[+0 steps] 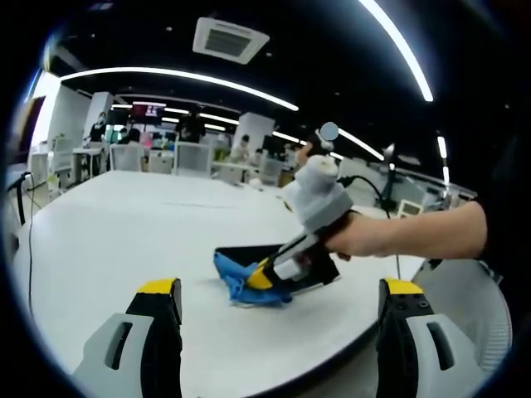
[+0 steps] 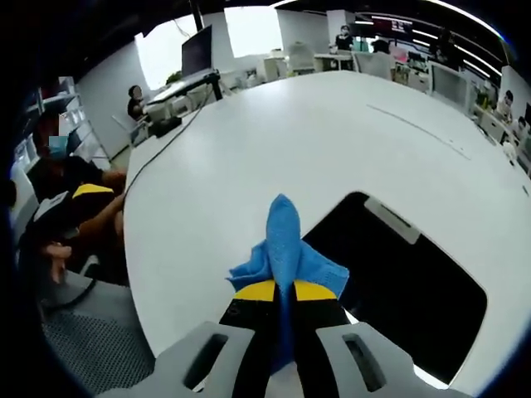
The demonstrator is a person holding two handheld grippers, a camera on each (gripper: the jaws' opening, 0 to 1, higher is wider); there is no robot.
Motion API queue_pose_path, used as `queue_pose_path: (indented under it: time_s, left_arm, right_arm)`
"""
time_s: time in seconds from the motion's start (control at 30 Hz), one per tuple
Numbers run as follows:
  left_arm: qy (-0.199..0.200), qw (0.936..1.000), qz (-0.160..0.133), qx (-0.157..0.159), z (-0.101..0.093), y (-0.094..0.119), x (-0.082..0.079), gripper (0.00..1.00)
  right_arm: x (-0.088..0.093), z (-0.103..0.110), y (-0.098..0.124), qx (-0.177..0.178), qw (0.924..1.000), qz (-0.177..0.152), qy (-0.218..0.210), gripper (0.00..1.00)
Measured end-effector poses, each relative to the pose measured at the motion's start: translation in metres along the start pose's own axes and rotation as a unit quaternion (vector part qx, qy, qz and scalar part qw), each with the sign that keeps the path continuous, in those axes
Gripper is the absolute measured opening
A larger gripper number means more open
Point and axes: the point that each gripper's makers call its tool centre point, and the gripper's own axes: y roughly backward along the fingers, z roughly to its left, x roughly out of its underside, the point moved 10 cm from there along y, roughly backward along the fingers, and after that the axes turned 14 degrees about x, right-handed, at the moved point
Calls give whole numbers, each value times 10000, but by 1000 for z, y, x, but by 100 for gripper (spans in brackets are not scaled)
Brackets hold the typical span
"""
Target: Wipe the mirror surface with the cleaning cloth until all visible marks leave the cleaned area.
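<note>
- Yellow-tipped jaws of our right gripper rose from the bottom of the right gripper view, clamped together on a fold of the blue cleaning cloth.
- From that grip, the cloth bunched upward and spread just over the near edge of the mirror, which lay flat as a dark slab on the white tabletop, close to the table's edge on our side.
- In the left gripper view, our left gripper hung above the tabletop with its jaws wide apart, holding nothing, well back from the work.
- Ahead of it we saw our hand on the right gripper, pressing the cloth onto the end of the mirror.
- We judged the wiping to be at an early stage: the cloth touched only one edge, and most of the dark surface remained uncovered.
- Whether marks were left on the glass, we could not tell; the surface read as uniformly dark.
- What remained, as we judged it, was to carry the cloth across the rest of the mirror.
</note>
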Motion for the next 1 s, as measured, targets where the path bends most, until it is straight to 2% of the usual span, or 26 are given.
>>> queue_pose_path:
  time_s: [0.33,1.0]
  left_arm:
    - [3,10000,17,9,0,0,0,99]
    - [12,10000,42,33,0,0,0,99]
  right_arm:
    - [-1,-3,-1,-104,9999,34,-18,0]
    - [-13,-20,-15,43,10000,-62,-12,0]
